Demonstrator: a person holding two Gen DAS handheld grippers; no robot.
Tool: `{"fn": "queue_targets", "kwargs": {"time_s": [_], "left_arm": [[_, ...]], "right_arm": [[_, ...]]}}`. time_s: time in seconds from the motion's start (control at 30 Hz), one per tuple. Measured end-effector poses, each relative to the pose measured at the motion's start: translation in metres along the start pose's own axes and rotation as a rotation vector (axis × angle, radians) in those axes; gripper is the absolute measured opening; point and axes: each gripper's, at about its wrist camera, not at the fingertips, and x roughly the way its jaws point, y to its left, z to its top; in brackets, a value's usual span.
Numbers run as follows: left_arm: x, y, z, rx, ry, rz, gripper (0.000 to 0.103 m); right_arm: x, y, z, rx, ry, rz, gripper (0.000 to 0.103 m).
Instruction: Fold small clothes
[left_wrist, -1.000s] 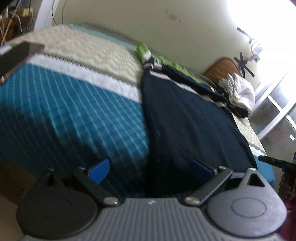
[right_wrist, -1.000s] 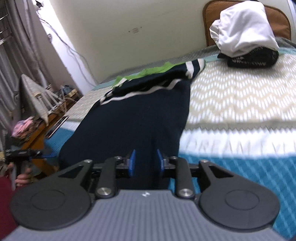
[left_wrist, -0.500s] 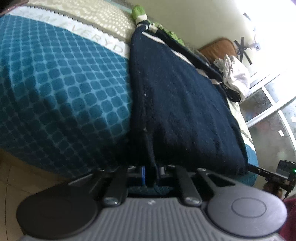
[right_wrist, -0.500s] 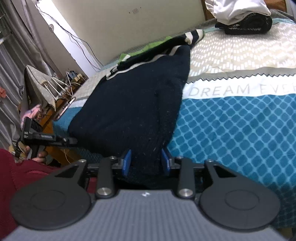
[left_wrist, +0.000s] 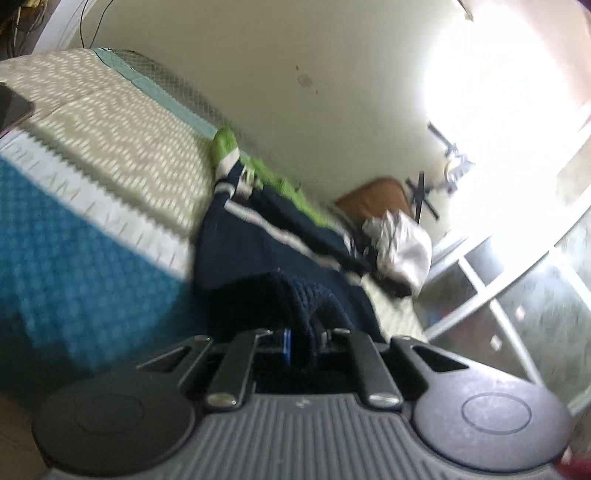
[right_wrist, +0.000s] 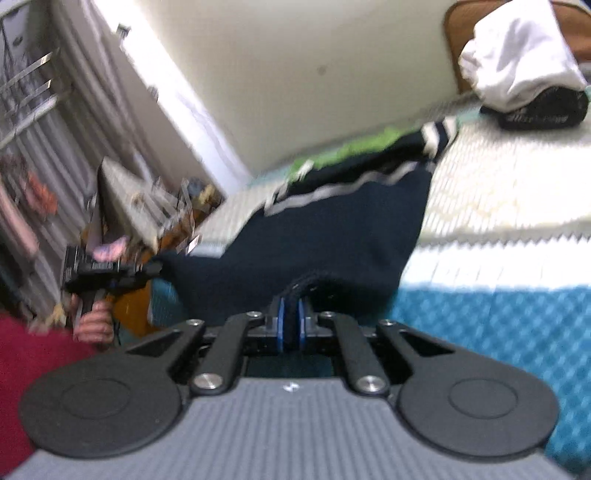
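Observation:
A navy knit sweater (left_wrist: 258, 258) with white stripes and green trim lies along the bed; it also shows in the right wrist view (right_wrist: 332, 236). My left gripper (left_wrist: 301, 345) is shut on the sweater's near hem at one bottom corner, and the hem is lifted off the bed. My right gripper (right_wrist: 291, 325) is shut on the hem at the other corner, also raised. The left gripper (right_wrist: 110, 273) shows in the right wrist view, held in a hand. Both views are blurred by motion.
The bed has a teal, white and beige cover (left_wrist: 92, 236). A white garment on a dark one (right_wrist: 524, 70) sits by the brown headboard (left_wrist: 380, 192). A phone (left_wrist: 11, 107) lies at the bed's left edge. Cluttered furniture (right_wrist: 147, 206) stands left of the bed.
Both grippers have risen with the sweater's hem and carried it toward the collar end. A second ago the left gripper was open beside the hem; it shut on it.

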Motion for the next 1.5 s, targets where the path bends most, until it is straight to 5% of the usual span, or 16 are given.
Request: {"fn": "queue_targets", "kwargs": {"time_s": [0.1, 0.2, 0.27, 0.33, 0.37, 0.53, 0.67, 0.73, 0.77, 0.8, 0.97, 1.07, 1.13, 1.3, 1.43, 1.5], "left_arm": [[0.022, -0.003, 0.037, -0.036, -0.019, -0.009, 0.008], [0.062, -0.017, 0.08, -0.019, -0.046, 0.126, 0.012], [0.09, -0.022, 0.1, -0.005, -0.063, 0.265, 0.03], [0.103, -0.022, 0.105, -0.001, -0.054, 0.365, 0.041], [0.104, -0.019, 0.104, 0.011, -0.038, 0.362, 0.043], [0.092, -0.005, 0.079, 0.106, -0.028, 0.402, 0.075], [0.108, 0.005, 0.069, 0.109, 0.068, 0.4, 0.068], [0.12, 0.004, 0.063, 0.134, 0.126, 0.386, 0.029], [0.126, 0.001, 0.059, 0.168, 0.156, 0.401, 0.017], [0.13, -0.002, 0.057, 0.213, 0.162, 0.444, 0.008], [0.119, 0.012, 0.068, 0.207, 0.212, 0.418, 0.008], [0.122, 0.003, 0.069, 0.256, 0.25, 0.43, 0.012], [0.117, -0.005, 0.076, 0.303, 0.252, 0.443, 0.022], [0.109, -0.029, 0.13, 0.427, 0.082, 0.576, 0.039], [0.16, -0.046, 0.179, 0.618, 0.044, 0.612, 0.07], [0.195, -0.041, 0.203, 0.652, 0.045, 0.634, 0.075]], "right_arm": [[0.011, -0.011, 0.028, 0.032, -0.089, 0.003, 0.01], [0.039, -0.02, 0.069, 0.056, -0.16, -0.042, 0.01], [0.067, -0.034, 0.096, 0.131, -0.212, -0.207, 0.017], [0.082, -0.047, 0.107, 0.163, -0.249, -0.374, 0.045], [0.083, -0.051, 0.107, 0.185, -0.251, -0.401, 0.056], [0.067, -0.043, 0.083, 0.113, -0.188, -0.362, 0.056], [0.078, -0.039, 0.07, 0.107, -0.087, -0.333, 0.056], [0.083, -0.034, 0.062, 0.102, -0.04, -0.292, 0.05], [0.087, -0.029, 0.06, 0.079, -0.015, -0.296, 0.02], [0.091, -0.024, 0.059, 0.04, 0.012, -0.342, 0.008], [0.091, -0.036, 0.06, 0.004, 0.076, -0.506, 0.008], [0.089, -0.044, 0.068, 0.014, 0.109, -0.477, 0.028], [0.081, -0.041, 0.084, -0.024, 0.078, -0.481, 0.031], [0.087, -0.04, 0.146, -0.096, -0.011, -0.492, 0.032], [0.138, -0.051, 0.196, -0.185, 0.006, -0.422, 0.038], [0.175, -0.064, 0.218, -0.181, 0.019, -0.396, 0.042]]}}
